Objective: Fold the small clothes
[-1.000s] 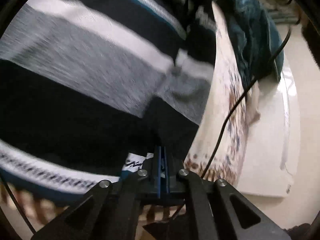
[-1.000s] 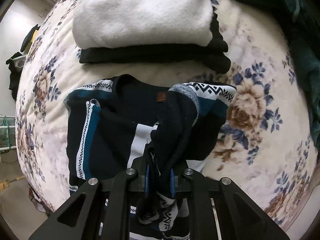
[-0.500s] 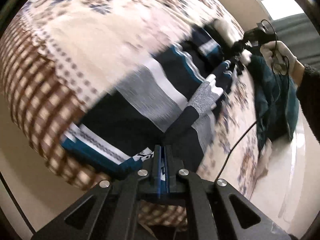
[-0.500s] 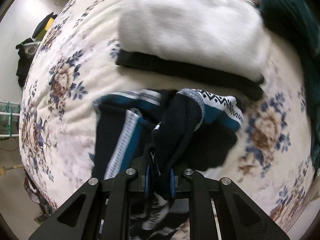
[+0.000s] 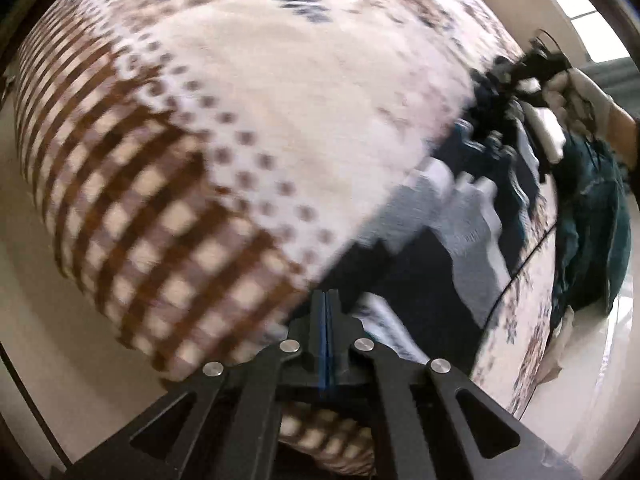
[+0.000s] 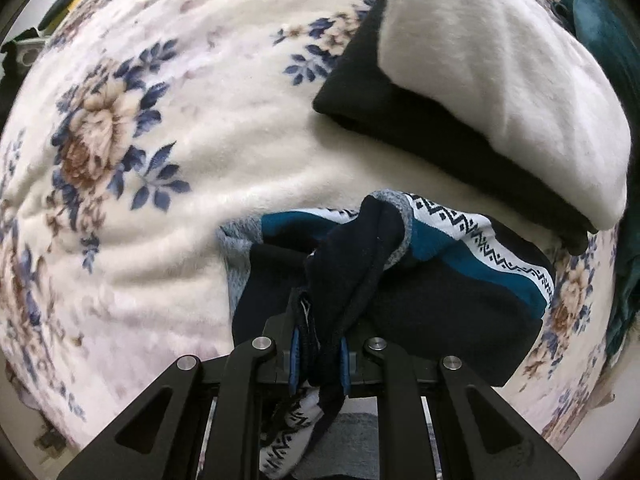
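Both wrist views close above shared sweater (image 6: 460, 292).

I see a bed with a soft cream blanket (image 6: 208, 184) that has blue and brown flowers. A dark striped sweater (image 6: 452, 304) lies on it, right ahead of my right claw (image 6: 318, 354). Up and to the right of the claw, a folded black cloth (image 6: 436, 136) lies on the blanket, near the sweater.
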A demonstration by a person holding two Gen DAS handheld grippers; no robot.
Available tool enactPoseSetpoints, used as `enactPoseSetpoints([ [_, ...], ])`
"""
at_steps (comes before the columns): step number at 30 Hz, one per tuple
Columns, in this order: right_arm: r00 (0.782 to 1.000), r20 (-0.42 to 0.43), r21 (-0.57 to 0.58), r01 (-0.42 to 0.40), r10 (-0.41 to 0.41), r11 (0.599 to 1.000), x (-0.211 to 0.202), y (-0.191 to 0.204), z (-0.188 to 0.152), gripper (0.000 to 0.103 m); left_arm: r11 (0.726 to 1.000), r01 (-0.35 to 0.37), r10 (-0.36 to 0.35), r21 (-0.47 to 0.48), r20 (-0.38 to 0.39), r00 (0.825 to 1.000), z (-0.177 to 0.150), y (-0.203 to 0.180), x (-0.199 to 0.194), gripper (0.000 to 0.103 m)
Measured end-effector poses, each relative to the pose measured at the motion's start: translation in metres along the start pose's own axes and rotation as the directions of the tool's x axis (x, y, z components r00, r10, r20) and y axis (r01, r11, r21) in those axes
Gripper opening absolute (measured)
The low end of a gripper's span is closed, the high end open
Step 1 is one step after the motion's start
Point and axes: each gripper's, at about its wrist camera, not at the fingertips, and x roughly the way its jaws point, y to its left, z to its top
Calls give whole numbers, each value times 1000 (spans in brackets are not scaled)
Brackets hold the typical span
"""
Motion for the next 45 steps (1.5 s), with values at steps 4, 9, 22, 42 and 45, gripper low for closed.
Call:
enactPoseSetpoints([
  [4,1000,-22,32,18,-17,999,10,5,3,17,995,94,-95,-18,-76,993,19,20,0,1],
  [9,992,-25,39,-126,127,991,-10,-5,-9,58,978,207,-199,35,-160,967,35,-5,7,63],
  [22,928,-9,254,-358,373,898,-23,-100,-293,65,956,98,-37,278,-215,976,-4,-76,39,3],
  [42,940,122,175,-336,318,926,-53,-64,-139,65,954,108,-64,281,-161,985,1,-55,15,4],
  [45,952,100,197,-304,289,932,-41,-48,-70,64,956,117,-70,270,-177,982,8,-49,17,3],
])
